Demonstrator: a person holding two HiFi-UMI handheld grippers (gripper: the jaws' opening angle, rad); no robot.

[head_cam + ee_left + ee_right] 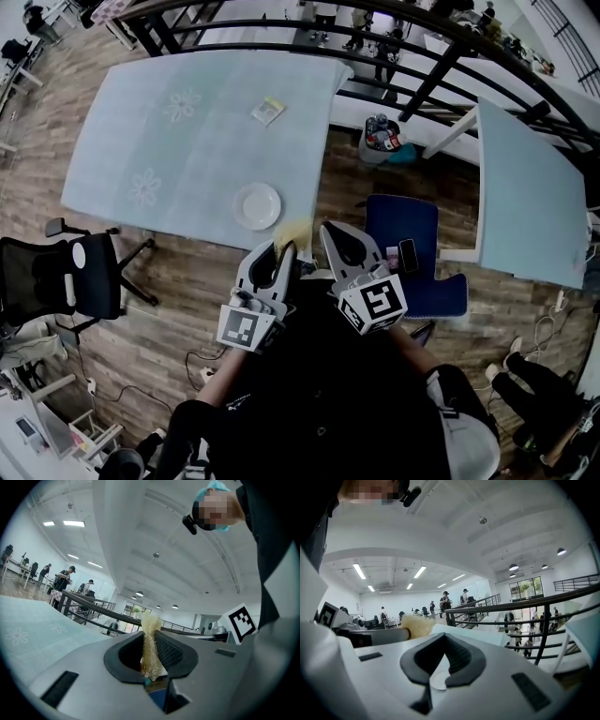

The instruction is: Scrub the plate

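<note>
A white round plate (257, 206) lies near the front edge of the light blue table (187, 141). My left gripper (285, 247) hovers just off that edge, to the plate's right, and is shut on a yellowish mesh scrubber (294, 231). In the left gripper view the scrubber (150, 641) stands pinched between the dark pads, sticking out past the tips. My right gripper (331, 230) is beside it, shut and holding nothing. In the right gripper view a bit of the plate (437, 679) shows through the gap below the closed tips (442, 637).
A small yellow sponge (267, 110) lies further back on the table. A blue chair (412, 248) with a phone (408, 254) stands to the right and a black office chair (80, 277) to the left. A bin (380, 141) stands by the black railing (394, 56). A second table (525, 197) is at right.
</note>
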